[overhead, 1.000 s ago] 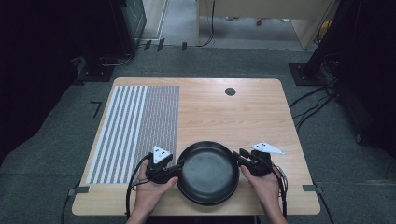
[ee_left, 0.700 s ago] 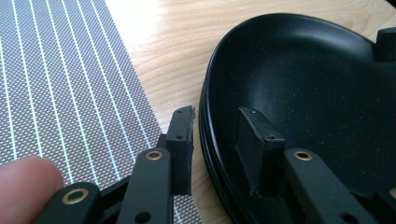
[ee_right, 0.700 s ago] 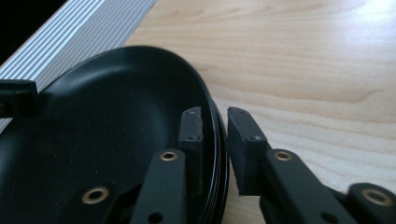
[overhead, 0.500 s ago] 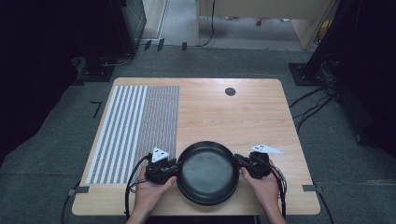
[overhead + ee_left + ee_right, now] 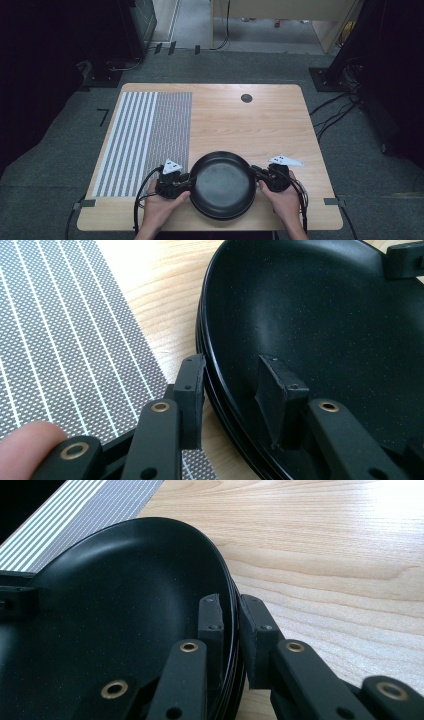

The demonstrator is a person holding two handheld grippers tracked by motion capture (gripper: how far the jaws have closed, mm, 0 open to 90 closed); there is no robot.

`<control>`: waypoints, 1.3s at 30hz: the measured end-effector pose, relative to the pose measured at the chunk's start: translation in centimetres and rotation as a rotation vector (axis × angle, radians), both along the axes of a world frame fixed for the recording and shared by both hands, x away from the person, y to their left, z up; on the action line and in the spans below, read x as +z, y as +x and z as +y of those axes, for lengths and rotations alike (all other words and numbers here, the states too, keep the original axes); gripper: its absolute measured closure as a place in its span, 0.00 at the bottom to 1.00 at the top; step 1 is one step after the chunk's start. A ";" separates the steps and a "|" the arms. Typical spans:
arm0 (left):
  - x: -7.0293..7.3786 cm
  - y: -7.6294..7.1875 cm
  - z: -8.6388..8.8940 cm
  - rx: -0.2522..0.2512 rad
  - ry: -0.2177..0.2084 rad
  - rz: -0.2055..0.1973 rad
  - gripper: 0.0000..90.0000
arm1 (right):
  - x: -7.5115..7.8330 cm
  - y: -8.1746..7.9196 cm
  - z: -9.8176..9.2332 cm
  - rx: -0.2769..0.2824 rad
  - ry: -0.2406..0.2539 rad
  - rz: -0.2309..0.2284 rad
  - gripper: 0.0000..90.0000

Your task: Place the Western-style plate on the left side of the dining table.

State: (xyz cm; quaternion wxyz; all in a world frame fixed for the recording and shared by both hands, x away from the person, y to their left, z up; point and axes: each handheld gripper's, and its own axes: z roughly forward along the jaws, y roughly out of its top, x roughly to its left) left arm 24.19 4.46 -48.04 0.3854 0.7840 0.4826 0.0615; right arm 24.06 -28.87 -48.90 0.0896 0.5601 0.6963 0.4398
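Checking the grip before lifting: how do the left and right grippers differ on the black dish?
The right gripper pinches the black dish's rim; the left gripper straddles it with a gap inside. The right gripper's jaws have just closed, the left gripper's just opened further. Both have one jaw inside the dish.

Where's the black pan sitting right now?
In the high view the black pan sits at the table's near edge, between the left gripper and right gripper, just right of the striped mat.
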 end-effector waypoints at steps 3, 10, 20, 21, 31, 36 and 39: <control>0.0 0.1 0.2 -0.005 -0.014 0.022 0.71 | 0.0 0.0 0.0 -0.004 -0.002 -0.002 0.90; 0.0 0.3 0.5 -0.009 -0.026 0.028 0.74 | 0.0 0.0 -0.1 -0.001 0.066 0.026 0.95; 0.2 0.2 0.6 -0.016 -0.020 0.036 0.75 | -0.2 -0.1 0.0 -0.018 0.082 0.022 0.95; 0.3 0.2 0.7 -0.018 -0.017 0.038 0.75 | -0.2 -0.1 0.1 -0.019 0.086 0.021 0.95; 0.9 0.2 1.5 -0.027 -0.018 0.043 0.76 | -0.6 -0.1 0.5 -0.011 0.125 0.048 0.94; 1.5 0.1 2.2 -0.027 -0.015 0.039 0.78 | -0.7 -0.2 0.8 0.009 0.137 0.065 0.94; 1.8 0.0 2.5 -0.028 -0.010 0.035 0.78 | -0.7 -0.3 1.1 0.024 0.143 0.073 0.94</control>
